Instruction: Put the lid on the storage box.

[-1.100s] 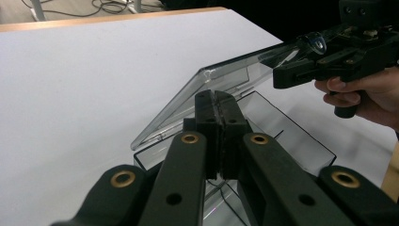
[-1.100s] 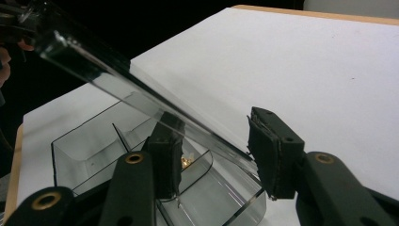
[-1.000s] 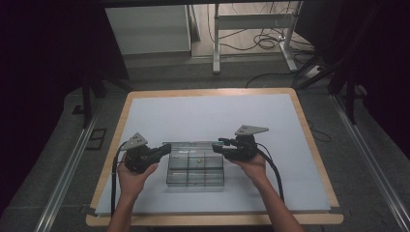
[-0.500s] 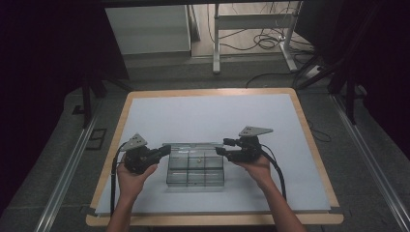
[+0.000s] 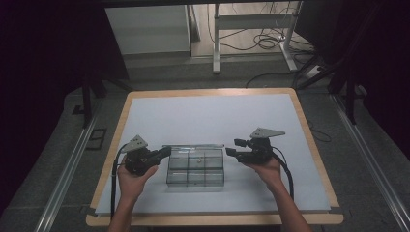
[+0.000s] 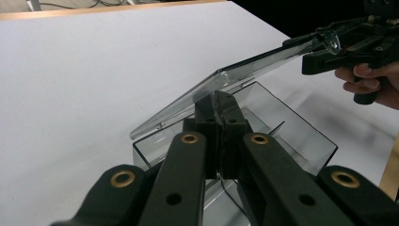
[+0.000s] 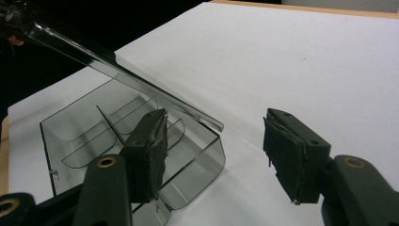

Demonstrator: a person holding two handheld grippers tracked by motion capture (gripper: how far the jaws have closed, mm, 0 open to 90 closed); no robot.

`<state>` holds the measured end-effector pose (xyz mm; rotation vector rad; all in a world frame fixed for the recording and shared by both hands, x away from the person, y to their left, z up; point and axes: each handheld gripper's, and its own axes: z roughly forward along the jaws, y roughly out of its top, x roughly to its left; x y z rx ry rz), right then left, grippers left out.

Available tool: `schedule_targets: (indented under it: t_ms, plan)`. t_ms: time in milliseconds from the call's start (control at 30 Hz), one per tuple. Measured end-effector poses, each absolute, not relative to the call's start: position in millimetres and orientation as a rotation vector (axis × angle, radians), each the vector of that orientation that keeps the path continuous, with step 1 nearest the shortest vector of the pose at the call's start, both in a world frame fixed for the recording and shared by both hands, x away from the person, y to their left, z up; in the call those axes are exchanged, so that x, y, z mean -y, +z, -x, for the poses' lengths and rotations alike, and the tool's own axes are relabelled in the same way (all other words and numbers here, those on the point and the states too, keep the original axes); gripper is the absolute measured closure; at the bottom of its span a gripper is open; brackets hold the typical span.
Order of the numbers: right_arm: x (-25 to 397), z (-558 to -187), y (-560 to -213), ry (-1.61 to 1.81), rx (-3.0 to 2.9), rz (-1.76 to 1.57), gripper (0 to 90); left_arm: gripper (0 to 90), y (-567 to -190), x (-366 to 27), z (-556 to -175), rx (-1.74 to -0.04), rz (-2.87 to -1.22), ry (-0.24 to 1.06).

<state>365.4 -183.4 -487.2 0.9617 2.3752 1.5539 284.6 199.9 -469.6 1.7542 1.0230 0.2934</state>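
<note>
Left gripper (image 6: 219,110) clamps clear box (image 5: 196,166) wall.

Wooden-edged table (image 5: 123,125), white sheet (image 5: 212,121) covering nearly whole top. Clear plastic compartment box (image 5: 196,166) resting directly on sheet, near front edge, centred; hinged lid (image 6: 226,77) raised, tilted over compartments.
</note>
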Motion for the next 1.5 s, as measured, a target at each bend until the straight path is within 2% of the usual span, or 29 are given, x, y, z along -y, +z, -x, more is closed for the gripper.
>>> schedule_targets:
  t_ms: [1233, 1500]
  plan:
    - [199.9, -368.1, -502.0, 1.520, -2.360, -1.049, 38.0, 89.7, -479.9, -198.7, -264.2, -1.002, -1.795, 0.302]
    - [199.1, -368.5, -504.6, 1.516, -2.370, -1.054, 37.9, 89.7, -484.0, -199.2, -259.1, -0.995, -1.801, 0.272]
